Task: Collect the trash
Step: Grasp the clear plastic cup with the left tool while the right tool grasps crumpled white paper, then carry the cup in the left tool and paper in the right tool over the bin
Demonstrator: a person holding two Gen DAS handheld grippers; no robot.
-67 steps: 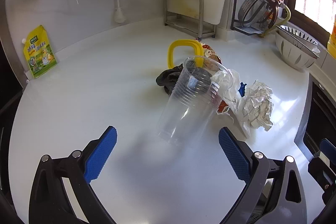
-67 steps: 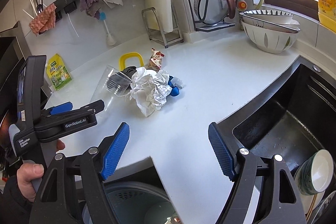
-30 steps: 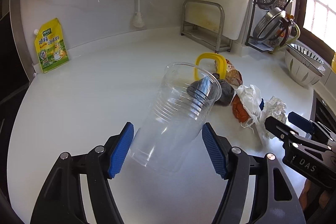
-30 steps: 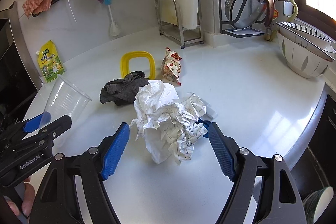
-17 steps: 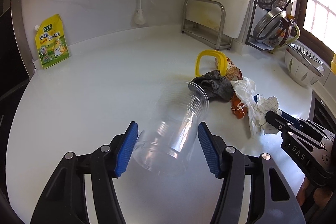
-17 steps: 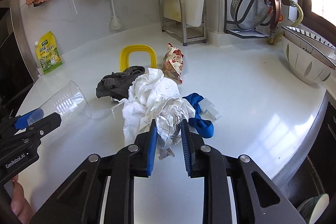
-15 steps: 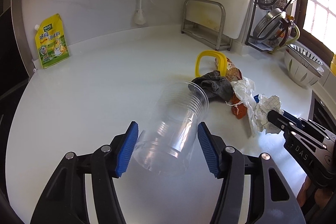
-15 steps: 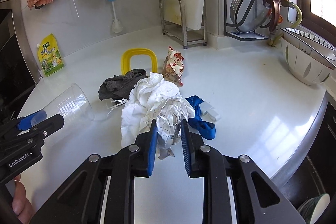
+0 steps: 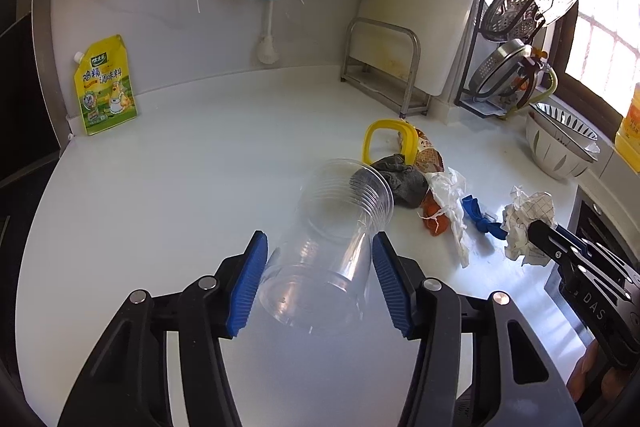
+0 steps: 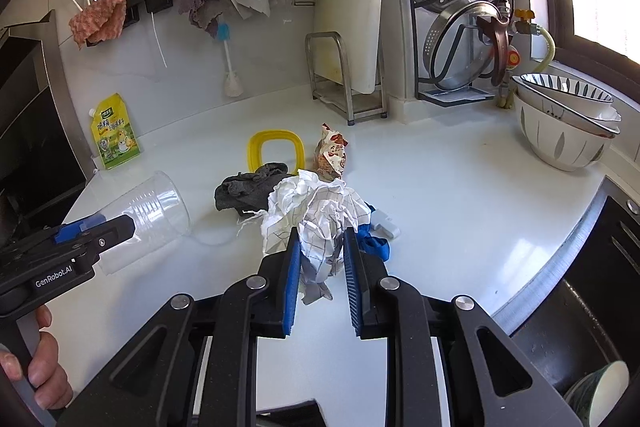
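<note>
My left gripper (image 9: 318,259) is shut on a clear plastic cup (image 9: 328,247), held tilted above the white counter; the cup also shows in the right wrist view (image 10: 144,219). My right gripper (image 10: 320,251) is shut on a crumpled checked white paper (image 10: 320,215), lifted off the counter; that paper shows in the left wrist view (image 9: 528,223). On the counter lie a grey rag (image 10: 248,189), a yellow plastic ring (image 10: 276,149), a snack wrapper (image 10: 332,153), a blue scrap (image 10: 374,245) and a torn white-and-orange bag (image 9: 444,203).
A yellow seasoning pouch (image 10: 114,137) leans on the back wall. A cutting-board rack (image 10: 340,79) and a pot-lid rack (image 10: 464,27) stand at the back. Stacked bowls (image 10: 568,131) sit right. A dark sink (image 10: 600,287) lies at the right with a bowl (image 10: 596,395).
Both grippers closed, the left on the cup and the right on the paper. The right gripper has lifted the paper away from the pile, towards the sink side.
</note>
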